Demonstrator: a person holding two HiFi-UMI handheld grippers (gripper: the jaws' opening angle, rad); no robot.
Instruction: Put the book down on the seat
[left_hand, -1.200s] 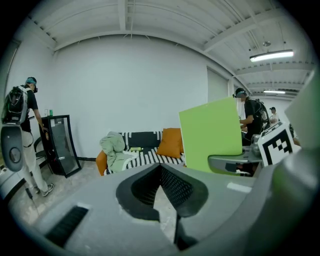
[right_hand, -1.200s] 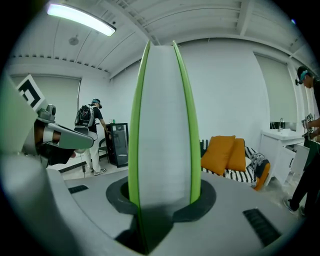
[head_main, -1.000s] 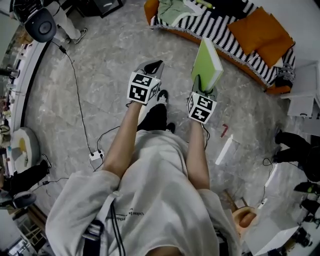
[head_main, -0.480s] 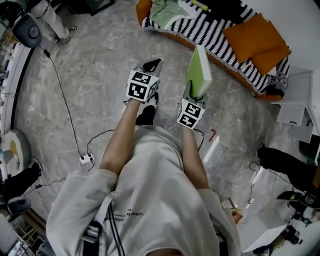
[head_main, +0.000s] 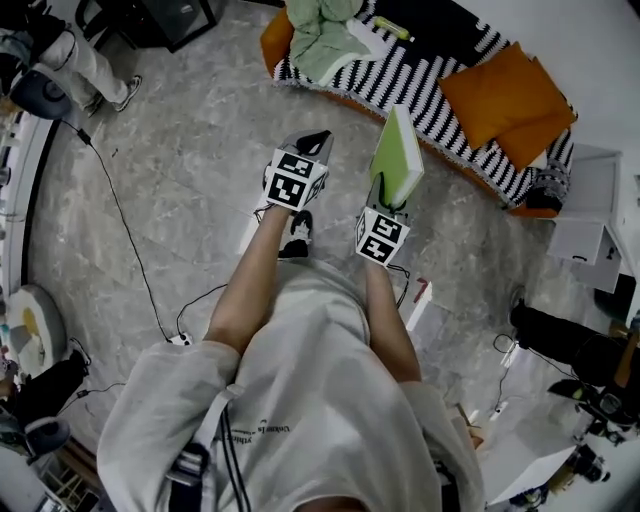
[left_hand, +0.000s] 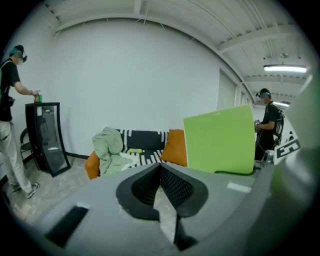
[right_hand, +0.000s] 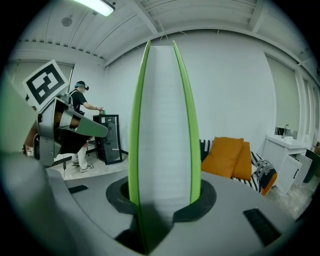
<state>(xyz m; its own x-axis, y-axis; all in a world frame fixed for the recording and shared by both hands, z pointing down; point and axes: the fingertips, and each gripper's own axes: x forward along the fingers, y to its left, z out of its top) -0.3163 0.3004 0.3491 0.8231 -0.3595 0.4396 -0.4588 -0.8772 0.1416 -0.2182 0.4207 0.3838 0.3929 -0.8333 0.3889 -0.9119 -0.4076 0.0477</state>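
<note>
seat: striped sofa (head_main: 420, 70), a bit ahead, not reached yet | book (head_main: 397, 160): green, upright in the air, looks stiff, lightish, slick covers, so clamp low across both covers | right gripper (head_main: 385, 195): pinching its bottom end | left gripper (head_main: 312, 145): jaws pressed together, empty

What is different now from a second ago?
The person has walked nearer the sofa, so both the left tool and the right tool moved toward it. Nothing was grabbed or let go. The right tool still grips the green book upright; the left tool stays shut and empty.
</note>
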